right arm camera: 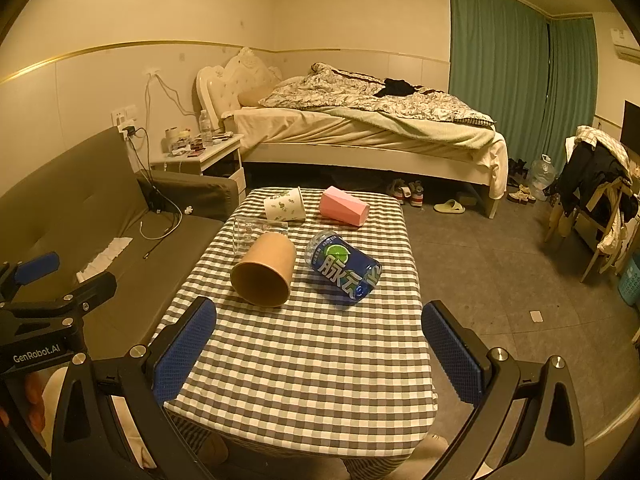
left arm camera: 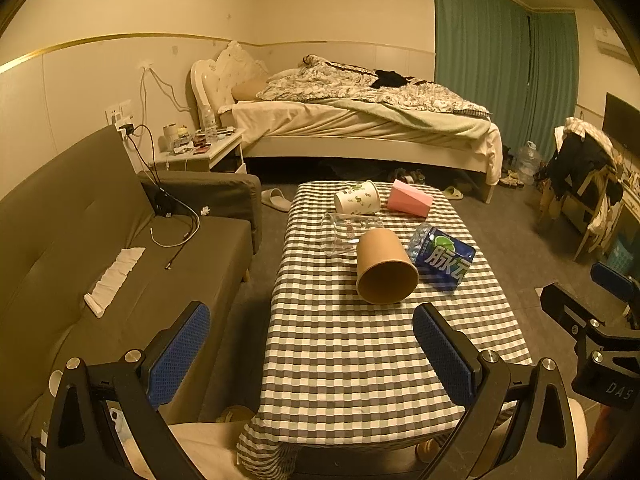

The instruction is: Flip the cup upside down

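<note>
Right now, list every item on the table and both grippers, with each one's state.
Brown paper cup: on its side, mouth toward the cameras.
Clear glass cup: on its side.
White patterned cup: on its side.
Pink cup: on its side.
Blue bottle: lying down.
Left gripper: fingers open, empty.
Right gripper: fingers open, empty.

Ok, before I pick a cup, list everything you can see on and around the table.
Paper cup: one, brown, on its side mid-table, mouth toward the cameras.
Glass: one, clear, lying just behind the paper cup.
Patterned cup: one, white with green print, on its side at the far end.
Pink cup: one, on its side at the far end.
Bottle: one, blue label, lying right of the paper cup.
Table: one, checked cloth.
Sofa: one, brown, left of the table.
Bed: one, behind.
Left gripper: open, empty.
Right gripper: open, empty.
</note>
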Demonstrator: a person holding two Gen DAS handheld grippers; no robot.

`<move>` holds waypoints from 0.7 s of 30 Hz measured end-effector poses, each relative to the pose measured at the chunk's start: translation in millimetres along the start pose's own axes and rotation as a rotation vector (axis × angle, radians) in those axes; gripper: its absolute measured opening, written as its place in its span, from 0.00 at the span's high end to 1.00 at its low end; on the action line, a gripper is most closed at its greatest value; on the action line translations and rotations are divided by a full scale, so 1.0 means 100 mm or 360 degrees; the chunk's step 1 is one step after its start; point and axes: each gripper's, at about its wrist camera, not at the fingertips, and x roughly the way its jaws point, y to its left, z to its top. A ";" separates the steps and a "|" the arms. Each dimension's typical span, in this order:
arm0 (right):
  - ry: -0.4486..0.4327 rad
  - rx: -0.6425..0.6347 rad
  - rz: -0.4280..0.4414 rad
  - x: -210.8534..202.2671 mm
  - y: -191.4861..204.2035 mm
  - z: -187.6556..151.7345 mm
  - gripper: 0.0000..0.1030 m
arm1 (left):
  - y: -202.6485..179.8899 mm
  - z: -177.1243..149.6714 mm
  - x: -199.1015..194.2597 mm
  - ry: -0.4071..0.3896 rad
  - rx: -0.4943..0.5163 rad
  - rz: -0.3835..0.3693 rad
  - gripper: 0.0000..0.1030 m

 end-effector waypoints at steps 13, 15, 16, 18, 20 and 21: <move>0.0021 0.0034 0.0036 0.13 -0.08 0.01 0.00 | -0.04 0.11 0.12 0.0029 -0.0017 0.0019 0.00; 0.0036 0.0037 0.0049 0.19 -0.11 0.03 0.00 | -0.07 0.14 0.17 0.0036 -0.0019 0.0025 0.00; 0.0039 0.0037 0.0056 0.21 -0.13 0.04 0.00 | -0.08 0.15 0.19 0.0041 -0.0022 0.0029 0.00; 0.0048 0.0031 0.0067 0.27 -0.16 0.06 0.00 | -0.10 0.18 0.27 0.0051 -0.0035 0.0041 0.00; 0.0063 0.0010 0.0075 0.37 -0.19 0.09 0.00 | -0.11 0.20 0.36 0.0066 -0.0048 0.0047 0.00; 0.0070 -0.0002 0.0077 0.42 -0.21 0.10 0.00 | -0.13 0.22 0.43 0.0080 -0.0054 0.0054 0.00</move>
